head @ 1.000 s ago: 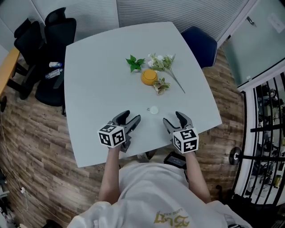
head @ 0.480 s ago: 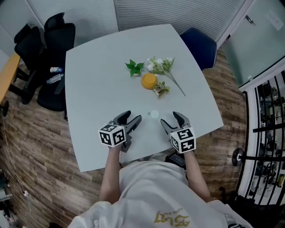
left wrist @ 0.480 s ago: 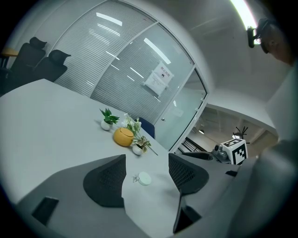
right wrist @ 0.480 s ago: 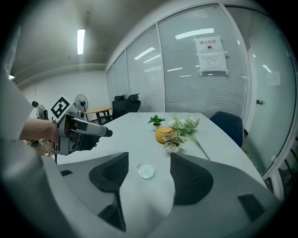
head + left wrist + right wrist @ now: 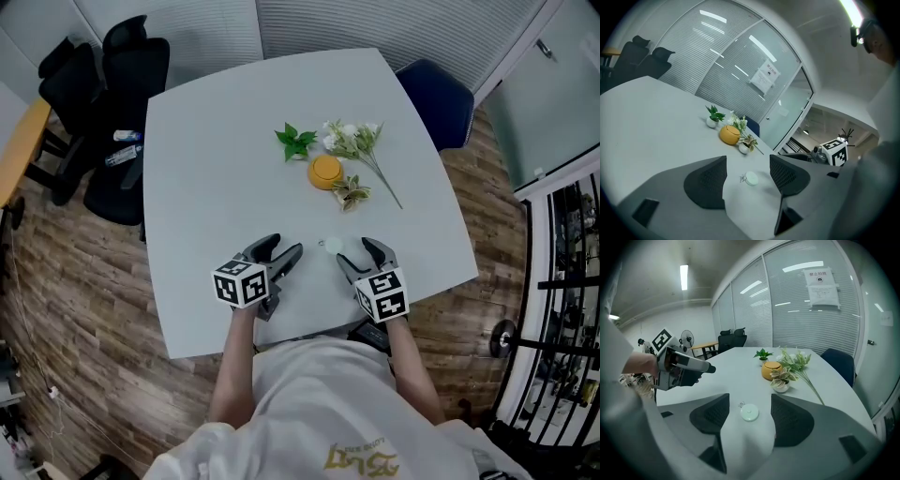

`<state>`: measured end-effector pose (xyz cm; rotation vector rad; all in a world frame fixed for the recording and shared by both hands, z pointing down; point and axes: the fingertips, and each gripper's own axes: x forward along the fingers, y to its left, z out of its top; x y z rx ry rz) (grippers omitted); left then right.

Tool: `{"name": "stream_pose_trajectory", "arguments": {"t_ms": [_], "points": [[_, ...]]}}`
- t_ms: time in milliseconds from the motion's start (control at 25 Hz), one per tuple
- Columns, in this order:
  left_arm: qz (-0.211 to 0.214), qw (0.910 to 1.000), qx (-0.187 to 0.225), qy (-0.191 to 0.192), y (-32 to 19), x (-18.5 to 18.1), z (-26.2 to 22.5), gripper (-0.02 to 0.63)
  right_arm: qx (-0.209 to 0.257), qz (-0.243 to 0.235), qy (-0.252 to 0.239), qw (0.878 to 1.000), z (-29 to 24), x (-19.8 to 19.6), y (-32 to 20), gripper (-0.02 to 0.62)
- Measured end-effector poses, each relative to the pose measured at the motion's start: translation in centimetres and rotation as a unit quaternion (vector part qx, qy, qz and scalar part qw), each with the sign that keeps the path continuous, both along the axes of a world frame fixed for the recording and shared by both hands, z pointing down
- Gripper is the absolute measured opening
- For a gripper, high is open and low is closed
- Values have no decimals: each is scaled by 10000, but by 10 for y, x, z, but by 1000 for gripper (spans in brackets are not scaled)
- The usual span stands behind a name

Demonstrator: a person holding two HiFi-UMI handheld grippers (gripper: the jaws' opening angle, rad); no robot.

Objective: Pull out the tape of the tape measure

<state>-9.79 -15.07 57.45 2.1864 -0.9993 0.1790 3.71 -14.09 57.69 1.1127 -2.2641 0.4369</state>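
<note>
I hold my left gripper (image 5: 284,248) and my right gripper (image 5: 354,251) low over the near edge of the pale grey square table (image 5: 206,206), their tips angled in toward each other. Both sets of jaws stand wide apart with nothing clamped between them.

The small round white tape measure (image 5: 325,246) lies flat on the table between the two grippers, just ahead of their tips and touching neither. In the right gripper view it sits in the middle of the gap between my jaws, a little beyond them, with a small pull tab sticking out at its left edge. In the left gripper view it also shows in the gap, nearer the right-hand jaw than the left.

Farther across the table, well apart from the tape measure, stands a round orange lidded pot (image 5: 325,172). A small green potted plant (image 5: 297,141) is beside it on the left, a spray of white flowers with long stems (image 5: 361,141) lies behind it and to its right, and a little white pot of variegated leaves (image 5: 352,192) is on its near right.
</note>
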Motion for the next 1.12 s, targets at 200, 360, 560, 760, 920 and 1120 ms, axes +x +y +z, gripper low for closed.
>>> {"name": "stream_pose_trajectory", "arguments": {"t_ms": [200, 360, 560, 760, 920, 1120], "points": [[81, 9998, -156, -30, 0, 4, 13, 272, -187, -196, 162, 9995, 20, -6, -1, 290], [146, 9994, -317, -32, -1, 7, 25, 272, -318, -339, 276, 9985, 35, -12, -3, 290], [293, 9983, -506, -57, -2, 16, 41, 272, -527, -431, 446, 9967, 57, -13, -3, 290], [391, 9968, -694, -69, -6, 20, 55, 272, -721, -559, 563, 9942, 73, -20, -9, 290], [415, 9959, -803, -36, -11, 24, 64, 272, -819, -663, 690, 9920, 81, -23, -15, 290], [441, 9948, -923, 20, -14, 28, 72, 272, -917, -973, 878, 9871, 91, -29, -19, 288]]}}
